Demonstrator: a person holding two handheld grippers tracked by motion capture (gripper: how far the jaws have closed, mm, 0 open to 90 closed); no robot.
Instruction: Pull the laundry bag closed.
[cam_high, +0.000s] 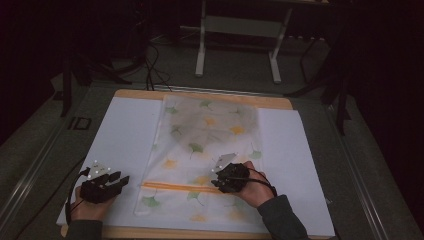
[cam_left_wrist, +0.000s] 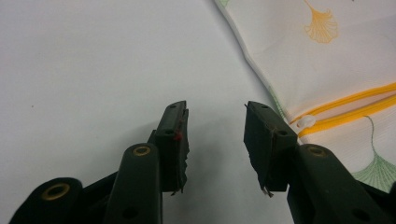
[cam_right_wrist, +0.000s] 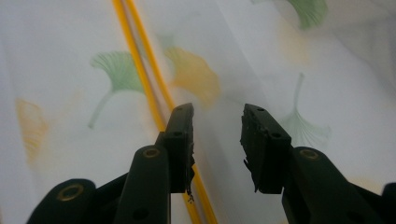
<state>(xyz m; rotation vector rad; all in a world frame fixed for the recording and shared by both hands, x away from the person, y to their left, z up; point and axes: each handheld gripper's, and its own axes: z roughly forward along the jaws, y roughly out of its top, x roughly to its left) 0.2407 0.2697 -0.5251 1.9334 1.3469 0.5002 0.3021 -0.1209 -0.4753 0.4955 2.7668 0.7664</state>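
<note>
Cloth (cam_high: 205, 150) lies on sheet (cam_high: 125, 130), between tongs.

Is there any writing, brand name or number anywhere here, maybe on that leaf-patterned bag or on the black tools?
None can be read.
The leaf-patterned bag bears only green and orange leaf prints and an orange zip, no words.
The left tool and right tool show bare black jaws with brass rivets, no label.
The white sheet under the bag is blank.
</note>
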